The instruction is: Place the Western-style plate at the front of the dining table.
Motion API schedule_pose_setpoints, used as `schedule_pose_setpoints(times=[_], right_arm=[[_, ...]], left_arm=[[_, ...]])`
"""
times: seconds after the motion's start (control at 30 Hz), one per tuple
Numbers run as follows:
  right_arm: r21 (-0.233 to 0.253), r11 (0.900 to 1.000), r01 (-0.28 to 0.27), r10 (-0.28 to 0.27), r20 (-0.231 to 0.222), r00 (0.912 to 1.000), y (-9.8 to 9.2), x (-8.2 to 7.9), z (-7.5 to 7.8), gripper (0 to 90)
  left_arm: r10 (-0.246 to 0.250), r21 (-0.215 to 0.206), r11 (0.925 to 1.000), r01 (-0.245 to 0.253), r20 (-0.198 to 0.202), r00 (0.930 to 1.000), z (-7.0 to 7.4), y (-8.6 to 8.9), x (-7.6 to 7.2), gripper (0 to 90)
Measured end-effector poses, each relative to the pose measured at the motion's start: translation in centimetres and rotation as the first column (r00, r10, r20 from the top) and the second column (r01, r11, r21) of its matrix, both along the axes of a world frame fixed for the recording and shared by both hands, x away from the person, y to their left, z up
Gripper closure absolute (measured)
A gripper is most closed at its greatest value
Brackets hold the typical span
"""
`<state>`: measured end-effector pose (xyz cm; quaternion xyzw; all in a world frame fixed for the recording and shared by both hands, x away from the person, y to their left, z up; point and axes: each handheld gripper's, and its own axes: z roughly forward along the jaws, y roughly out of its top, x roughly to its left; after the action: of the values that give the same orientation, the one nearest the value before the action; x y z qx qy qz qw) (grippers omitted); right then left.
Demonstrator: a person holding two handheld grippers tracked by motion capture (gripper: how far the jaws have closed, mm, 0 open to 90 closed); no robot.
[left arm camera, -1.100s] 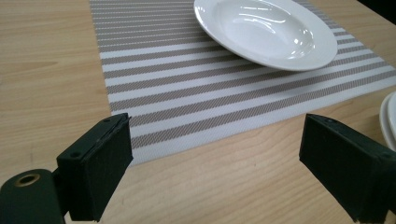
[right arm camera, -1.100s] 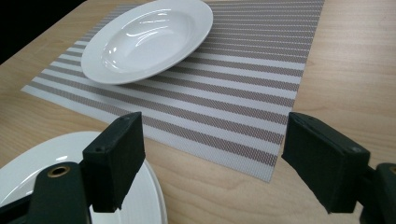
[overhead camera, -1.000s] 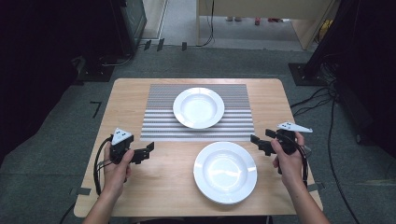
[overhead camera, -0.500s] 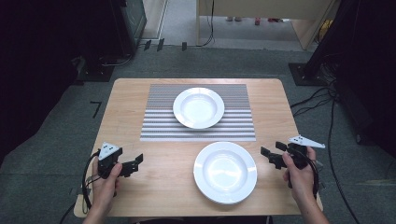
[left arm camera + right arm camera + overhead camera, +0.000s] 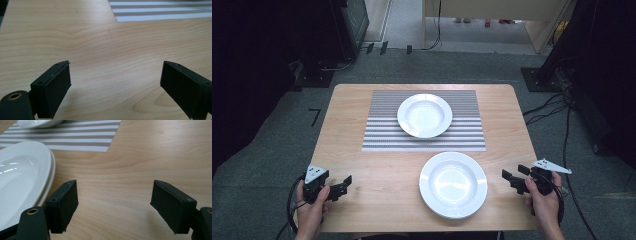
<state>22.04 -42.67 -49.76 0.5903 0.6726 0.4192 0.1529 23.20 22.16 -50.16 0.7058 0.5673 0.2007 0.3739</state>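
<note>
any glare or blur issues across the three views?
High view: sharp enough, room around the table very dark, mild sheen on the near plate. Left gripper view: fingers soft, wood grain in focus, striped mat slightly blurred. Right gripper view: streaky glare on the plate, far plate soft.

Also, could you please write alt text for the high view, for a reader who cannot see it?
Two empty white plates on a wooden table: the far plate on a striped mat, the near plate on bare wood. A person's hands hold the left gripper and right gripper open at the near corners.
</note>
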Motion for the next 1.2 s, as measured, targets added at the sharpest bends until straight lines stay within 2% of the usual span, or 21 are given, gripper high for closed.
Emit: schedule_pose_setpoints(times=[0.03, 0.23, 0.43, 0.73, 0.93, 0.97, 1.0, 1.07, 1.2], right_arm=[[-0.014, 1.000, 0.008, -0.008, -0.015, 0.9999, -0.4, -0.5, -0.5, 21.8], [-0.032, 0.999, 0.023, -0.024, -0.033, 0.9991, -1.4, -1.8, -1.2, 21.3], [-0.065, 0.997, 0.034, -0.038, -0.060, 0.9975, -2.0, -2.9, -1.9, 20.8], [-0.117, 0.992, 0.042, -0.046, -0.037, 0.9982, -1.9, -3.9, -2.2, 20.4], [-0.172, 0.984, 0.047, -0.049, -0.009, 0.9988, -0.9, -4.2, -2.6, 13.1], [-0.190, 0.981, 0.049, -0.052, -0.008, 0.9986, -0.6, -4.2, -2.7, 11.3], [-0.232, 0.972, 0.038, -0.042, -0.011, 0.9991, 0.0, -4.1, -2.8, 5.3], [-0.271, 0.962, 0.020, -0.028, -0.025, 0.9993, 0.5, -4.0, -2.9, 1.1], [-0.275, 0.961, 0.020, -0.030, -0.032, 0.9990, 0.7, -3.8, -2.9, 0.0]], left_arm=[[0.009, 0.006, 0.9999, -0.009, -0.003, 1.0000, -0.1, 0.5, -0.2, 9.4], [0.029, 0.029, 0.9992, -0.029, -0.017, 0.9994, -0.7, 1.6, -1.0, 9.4], [0.037, 0.060, 0.9976, -0.035, -0.030, 0.9989, -1.4, 2.2, -1.6, 9.4], [0.038, 0.091, 0.9952, -0.036, -0.014, 0.9992, -1.6, 2.1, -2.1, 9.5], [0.039, 0.126, 0.9913, -0.037, -0.012, 0.9992, -1.7, 1.8, -2.2, 9.4], [0.040, 0.132, 0.9905, -0.038, -0.012, 0.9991, -1.7, 1.7, -2.2, 9.4], [0.039, 0.151, 0.9879, -0.037, -0.013, 0.9991, -1.7, 1.5, -2.2, 9.4], [0.038, 0.150, 0.9880, -0.036, -0.013, 0.9992, -1.7, 1.5, -2.2, 9.4], [0.038, 0.143, 0.9891, -0.036, -0.012, 0.9992, -1.7, 1.6, -2.2, 9.4]])
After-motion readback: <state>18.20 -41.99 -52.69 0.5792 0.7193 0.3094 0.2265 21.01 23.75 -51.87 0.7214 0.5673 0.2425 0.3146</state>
